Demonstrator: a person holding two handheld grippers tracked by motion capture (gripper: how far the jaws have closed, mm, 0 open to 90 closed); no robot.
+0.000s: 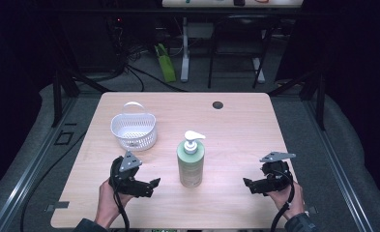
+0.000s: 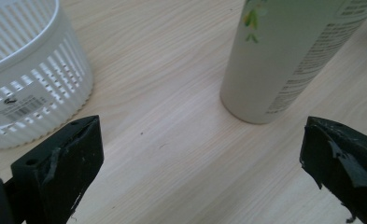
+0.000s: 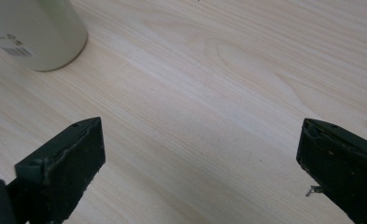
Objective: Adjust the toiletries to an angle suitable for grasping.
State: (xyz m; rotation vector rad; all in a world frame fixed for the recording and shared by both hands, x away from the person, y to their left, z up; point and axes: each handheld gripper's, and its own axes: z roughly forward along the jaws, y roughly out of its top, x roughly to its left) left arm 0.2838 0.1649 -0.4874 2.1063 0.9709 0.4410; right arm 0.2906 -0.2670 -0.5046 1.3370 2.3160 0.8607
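Fingers: both pairs spread wide and released, nothing between them, each pair held low over bare wood. Left gripper (image 1: 153, 183): held in the person's left hand at the near left of the desk (image 1: 236, 125), fingers (image 2: 59, 168) aimed toward the centre; in the left gripper view the base of the bottle stands ahead and toward the right finger, apart from both. Right gripper (image 1: 248, 183): held in the person's right hand at the near right, fingers (image 3: 64, 163) pointing inward toward the bottle; in the right gripper view the bottle's base sits at the upper left, well ahead of the left finger. Pump bottle (image 1: 191, 163): pale green body, white pump head with the spout turned to the right, printed label on the side; stands upright near the middle of the desk, between the two grippers, touched by neither. Basket (image 1: 134, 128): white slotted plastic, oval, with an arched handle raised; stands on the desk behind the left gripper and to the left of the bottle, apart from it; a barcode sticker shows on its wall in the left gripper view. Desk: light wood grain, round dark grommet (image 1: 217, 105) near the far edge.
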